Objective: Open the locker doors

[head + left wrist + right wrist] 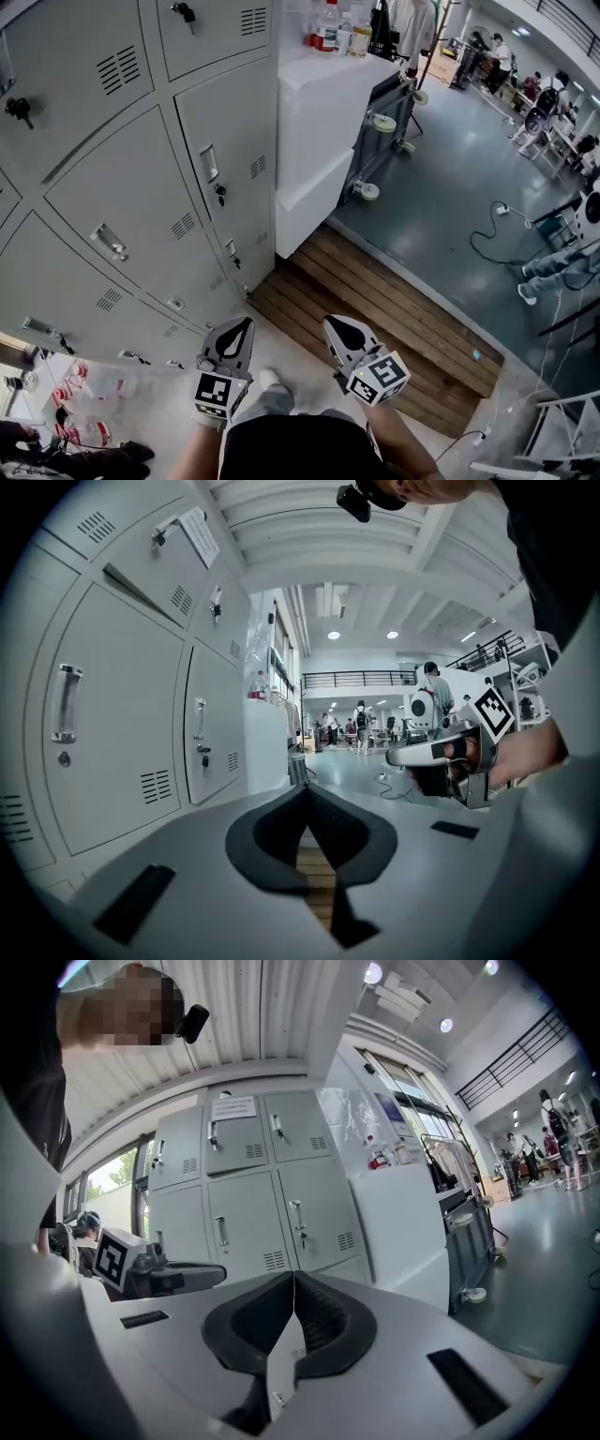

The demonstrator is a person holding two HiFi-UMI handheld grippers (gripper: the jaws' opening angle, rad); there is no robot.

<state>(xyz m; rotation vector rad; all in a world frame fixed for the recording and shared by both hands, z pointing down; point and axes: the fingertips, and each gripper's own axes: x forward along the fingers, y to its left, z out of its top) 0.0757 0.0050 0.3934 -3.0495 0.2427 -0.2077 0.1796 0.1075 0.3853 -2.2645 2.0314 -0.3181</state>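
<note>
Both roughly level, jaws together; left gripper [242, 329] beside right gripper [337, 327]

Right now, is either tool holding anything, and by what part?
Nothing is held. The left tool and the right tool both have their jaws together with nothing between them, clear of the locker doors.
</note>
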